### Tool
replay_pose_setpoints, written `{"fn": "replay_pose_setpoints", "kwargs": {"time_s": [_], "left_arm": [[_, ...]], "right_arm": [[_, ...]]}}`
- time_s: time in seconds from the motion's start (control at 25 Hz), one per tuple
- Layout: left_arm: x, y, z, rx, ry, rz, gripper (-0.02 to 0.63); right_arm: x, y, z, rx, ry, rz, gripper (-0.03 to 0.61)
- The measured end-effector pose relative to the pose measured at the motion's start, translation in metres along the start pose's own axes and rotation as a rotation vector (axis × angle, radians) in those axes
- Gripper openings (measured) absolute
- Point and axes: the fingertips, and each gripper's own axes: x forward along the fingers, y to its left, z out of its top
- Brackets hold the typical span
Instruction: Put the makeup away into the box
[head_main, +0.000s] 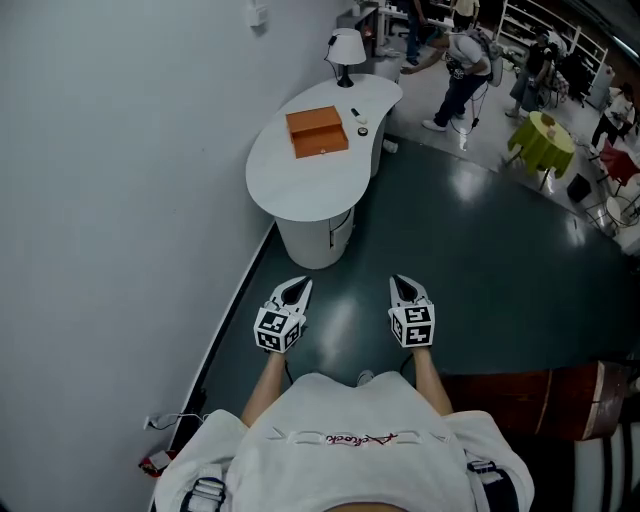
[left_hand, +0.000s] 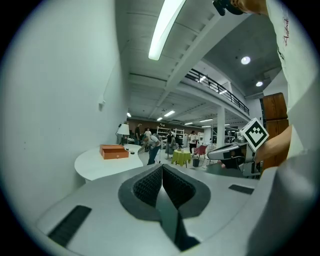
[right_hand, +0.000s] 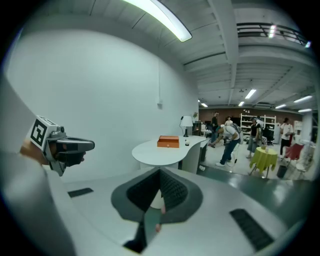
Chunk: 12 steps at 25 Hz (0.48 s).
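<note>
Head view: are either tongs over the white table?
No, left tongs and right tongs both hover over the dark floor, short of the white table bearing the orange box.

Long ceiling tubes (left_hand: 167, 27) give an even, cool light, rather dim in the head view. The dark floor (head_main: 480, 250) carries pale glare patches. Both gripper views bend strongly toward black corners. The left tool (left_hand: 161, 169), close to the lens, looks slightly soft, as do the far people (left_hand: 154, 145).
</note>
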Motion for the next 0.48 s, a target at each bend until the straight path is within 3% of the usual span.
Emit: {"fn": "replay_pose_setpoints", "kwargs": {"time_s": [0.48], "left_arm": [[-0.014,0.025,0.001,0.004,-0.007,-0.028,0.012]], "right_arm": [[0.008,0.024,0.008,0.005,-0.018,-0.048,0.018]]}}
